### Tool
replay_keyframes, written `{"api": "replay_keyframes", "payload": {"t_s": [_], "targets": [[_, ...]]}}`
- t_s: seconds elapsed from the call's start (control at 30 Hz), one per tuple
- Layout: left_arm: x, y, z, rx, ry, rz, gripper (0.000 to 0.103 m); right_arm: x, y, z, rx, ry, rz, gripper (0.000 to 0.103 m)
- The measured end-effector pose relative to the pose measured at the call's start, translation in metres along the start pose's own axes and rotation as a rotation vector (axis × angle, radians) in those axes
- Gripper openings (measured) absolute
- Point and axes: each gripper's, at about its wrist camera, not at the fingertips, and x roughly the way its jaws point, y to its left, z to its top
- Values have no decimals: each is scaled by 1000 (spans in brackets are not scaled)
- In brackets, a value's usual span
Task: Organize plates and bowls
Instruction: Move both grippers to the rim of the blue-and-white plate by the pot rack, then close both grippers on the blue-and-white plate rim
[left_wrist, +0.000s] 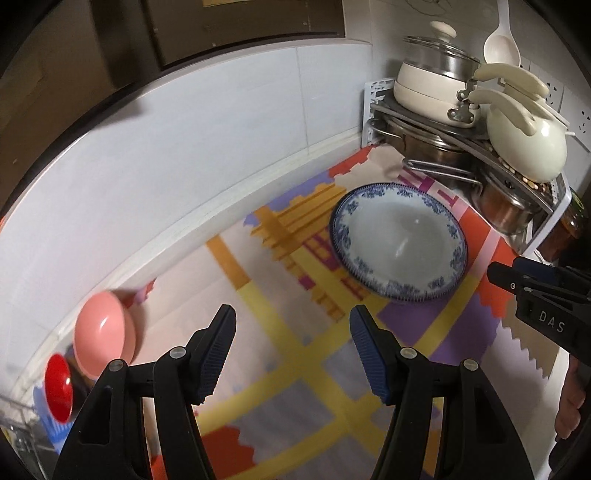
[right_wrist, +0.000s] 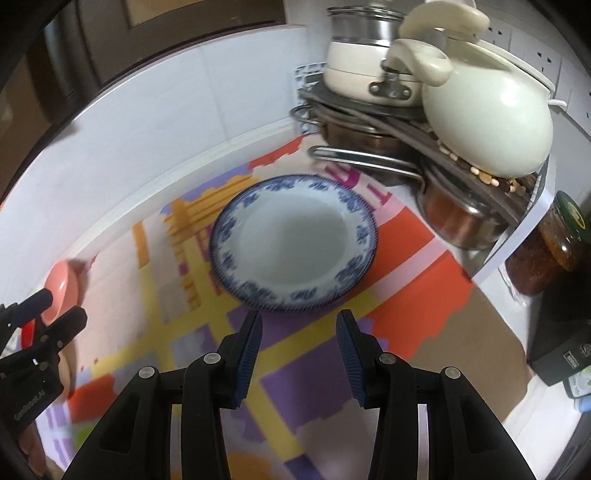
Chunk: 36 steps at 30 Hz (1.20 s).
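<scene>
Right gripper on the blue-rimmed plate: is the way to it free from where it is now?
Probably yes. The right gripper is open and empty, and only bare mat lies between it and the near rim of the blue-rimmed plate.

Glossy glazed plate (right_wrist: 293, 242) on a matt patterned mat (right_wrist: 402, 236) — shiny steel pots (right_wrist: 458, 219) beside.

You see counter (right_wrist: 491, 306) against white tiled wall, mostly covered by patchwork mat (left_wrist: 280, 354) in yellow, purple, orange. On mat: blue-rimmed plate (left_wrist: 399, 243), flat, upright. Pink bowl (left_wrist: 103, 338) at mat's left edge near wall. Pot rack (right_wrist: 513, 240) in corner; jar (right_wrist: 550, 243) just beside it.
</scene>
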Motion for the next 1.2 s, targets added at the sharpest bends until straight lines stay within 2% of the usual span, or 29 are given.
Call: {"api": "replay_keyframes", "payload": {"t_s": [0.17,0.33,0.53,0.63,0.73,1.2], "targets": [[25,-6,18,21,-4,-5,67,18,-12,18,30,-21,-12,43],[56,-7,33,21,22,-41,68,41,-24,33,48,-28,-30,43],[90,-15,46,31,32,-27,68,70,-38,47,63,-38,-45,43],[107,-20,52,37,32,-33,68,84,-46,52,80,-45,-56,44],[122,-24,57,40,31,-44,68,97,-54,56,101,-50,-67,52],[173,-42,69,16,57,-106,68,142,-73,63,162,-22,-73,52]]}}
